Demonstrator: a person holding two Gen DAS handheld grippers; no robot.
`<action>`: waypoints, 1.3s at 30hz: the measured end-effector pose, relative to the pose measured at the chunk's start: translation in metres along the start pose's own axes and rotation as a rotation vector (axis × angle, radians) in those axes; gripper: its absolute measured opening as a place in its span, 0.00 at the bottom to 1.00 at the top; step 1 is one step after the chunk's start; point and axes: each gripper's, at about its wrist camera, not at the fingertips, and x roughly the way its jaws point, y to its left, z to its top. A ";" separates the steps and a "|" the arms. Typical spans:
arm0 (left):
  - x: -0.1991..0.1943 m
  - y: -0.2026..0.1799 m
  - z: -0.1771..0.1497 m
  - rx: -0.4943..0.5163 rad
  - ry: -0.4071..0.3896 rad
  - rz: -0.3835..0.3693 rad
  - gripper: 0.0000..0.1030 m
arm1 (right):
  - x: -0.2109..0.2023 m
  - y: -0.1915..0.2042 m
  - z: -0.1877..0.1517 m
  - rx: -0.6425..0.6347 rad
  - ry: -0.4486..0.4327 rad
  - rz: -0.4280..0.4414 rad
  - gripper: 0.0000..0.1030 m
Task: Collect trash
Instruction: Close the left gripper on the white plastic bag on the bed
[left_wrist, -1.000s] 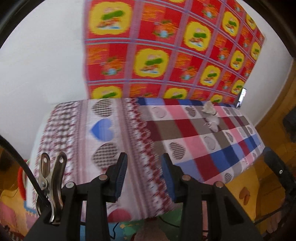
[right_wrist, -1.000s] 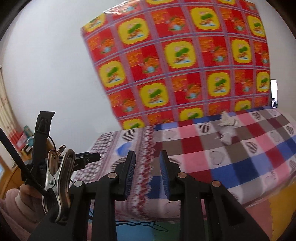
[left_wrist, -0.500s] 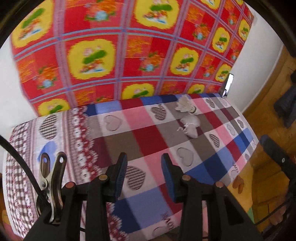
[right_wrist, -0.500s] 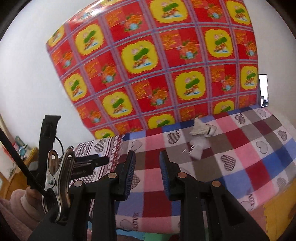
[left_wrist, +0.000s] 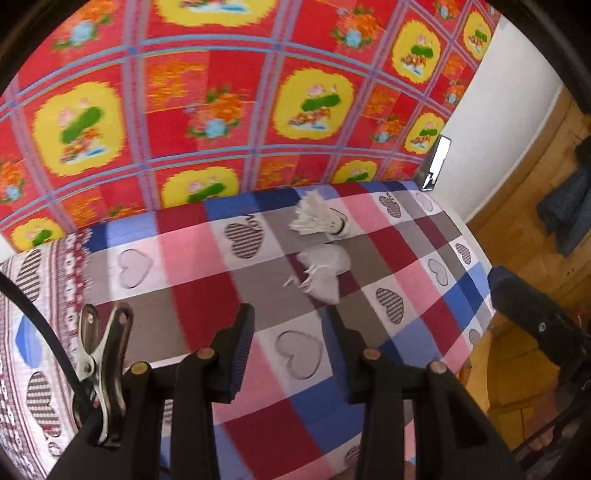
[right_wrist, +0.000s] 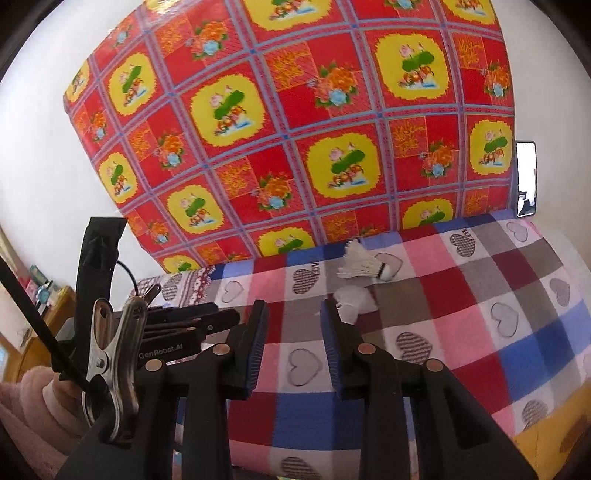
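A white feather shuttlecock (left_wrist: 317, 219) (right_wrist: 364, 266) lies on its side near the far edge of the plaid, heart-patterned cloth (left_wrist: 192, 295) (right_wrist: 461, 314). Just in front of it sits a crumpled white wad (left_wrist: 325, 271) (right_wrist: 352, 299). My left gripper (left_wrist: 290, 314) hovers open a little short of the wad, with nothing between its fingers. My right gripper (right_wrist: 293, 308) is also open and its jaws are opening; they are empty, and the wad shows just past the right fingertip. The left gripper's body (right_wrist: 184, 325) shows at the left of the right wrist view.
A red and yellow floral sheet (left_wrist: 236, 110) (right_wrist: 295, 129) hangs on the wall behind the cloth. A phone (left_wrist: 437, 162) (right_wrist: 525, 179) leans upright at the far right corner. Wooden floor (left_wrist: 524, 206) lies past the right edge. A person's pink sleeve (right_wrist: 29, 398) is at lower left.
Both grippers have moved right along the cloth and closer to the shuttlecock and white wad, which now look larger and nearer the fingertips. Nothing was picked up.
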 end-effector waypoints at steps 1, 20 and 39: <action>0.005 -0.004 0.003 -0.004 0.003 0.001 0.39 | 0.002 -0.008 0.001 0.004 0.006 0.004 0.29; 0.127 -0.060 0.034 -0.023 0.136 0.133 0.39 | 0.055 -0.121 0.022 0.021 0.135 0.145 0.30; 0.173 -0.063 0.032 -0.072 0.208 0.249 0.39 | 0.088 -0.150 0.031 0.008 0.198 0.222 0.30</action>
